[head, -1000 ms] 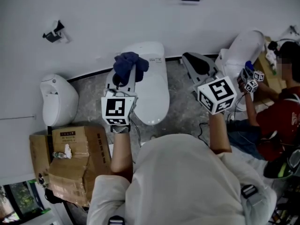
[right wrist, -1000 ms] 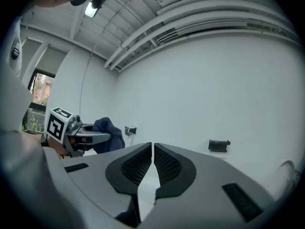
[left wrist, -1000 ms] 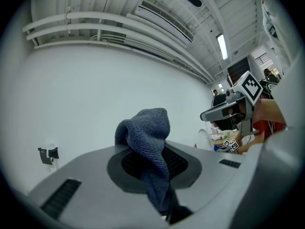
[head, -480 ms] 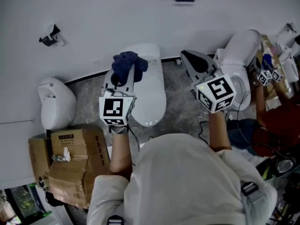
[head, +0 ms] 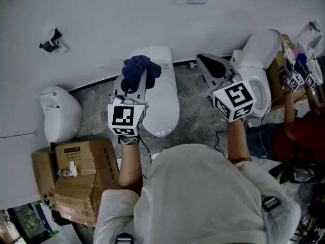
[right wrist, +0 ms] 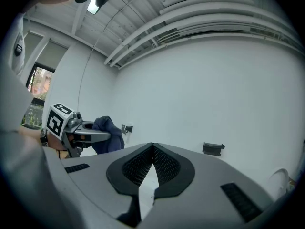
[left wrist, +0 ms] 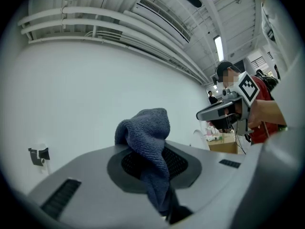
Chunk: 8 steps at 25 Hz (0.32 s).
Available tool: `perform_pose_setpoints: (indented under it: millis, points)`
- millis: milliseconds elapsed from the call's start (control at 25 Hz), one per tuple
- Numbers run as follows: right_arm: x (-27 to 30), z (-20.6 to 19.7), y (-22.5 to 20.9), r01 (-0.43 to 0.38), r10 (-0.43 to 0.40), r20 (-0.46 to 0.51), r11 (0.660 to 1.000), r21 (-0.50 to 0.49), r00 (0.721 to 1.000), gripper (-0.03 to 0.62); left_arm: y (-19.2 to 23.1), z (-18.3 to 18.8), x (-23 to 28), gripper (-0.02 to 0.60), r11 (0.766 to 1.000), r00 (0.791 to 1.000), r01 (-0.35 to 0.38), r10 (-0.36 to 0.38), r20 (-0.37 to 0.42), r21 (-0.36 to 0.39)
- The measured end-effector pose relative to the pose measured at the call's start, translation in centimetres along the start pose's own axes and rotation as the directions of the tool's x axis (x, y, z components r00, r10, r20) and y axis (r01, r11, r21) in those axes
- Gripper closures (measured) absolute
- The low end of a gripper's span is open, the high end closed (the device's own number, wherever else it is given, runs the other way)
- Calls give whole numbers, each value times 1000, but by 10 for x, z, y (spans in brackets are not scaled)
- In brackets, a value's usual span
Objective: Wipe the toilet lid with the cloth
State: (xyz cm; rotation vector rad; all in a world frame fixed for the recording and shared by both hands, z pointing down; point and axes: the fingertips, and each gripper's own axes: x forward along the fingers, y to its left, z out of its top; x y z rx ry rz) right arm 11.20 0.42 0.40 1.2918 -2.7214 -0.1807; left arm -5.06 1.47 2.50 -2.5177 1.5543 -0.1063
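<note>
left hand-held gripper [head: 136, 80]: clenched on blue cloth [head: 140, 68], above white toilet lid [head: 163, 98]. right hand-held gripper [head: 212, 67]: clenched, empty.

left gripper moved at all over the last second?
No. Against the toilet lid, the left gripper sits where it was, shut on the cloth.

The toilet lid [head: 165, 100] is bare on its front half and can be reached from 6 o'clock. At its 12 o'clock the wall [head: 111, 14] closes the way. At 3 o'clock a strip of grey floor [head: 195, 111] is free up to the second toilet [head: 261, 50]. At 9 o'clock stands a white fixture [head: 58, 113], at 8 o'clock cardboard boxes [head: 76, 166].
</note>
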Motion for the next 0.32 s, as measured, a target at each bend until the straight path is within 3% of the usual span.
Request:
perform_pose_setpoints:
  millis: [320]
  points:
    - [1, -1, 5, 5, -5, -5, 1000, -5, 1000, 566, 3, 0, -4, 529, 1000, 1000, 10, -10, 3, 6]
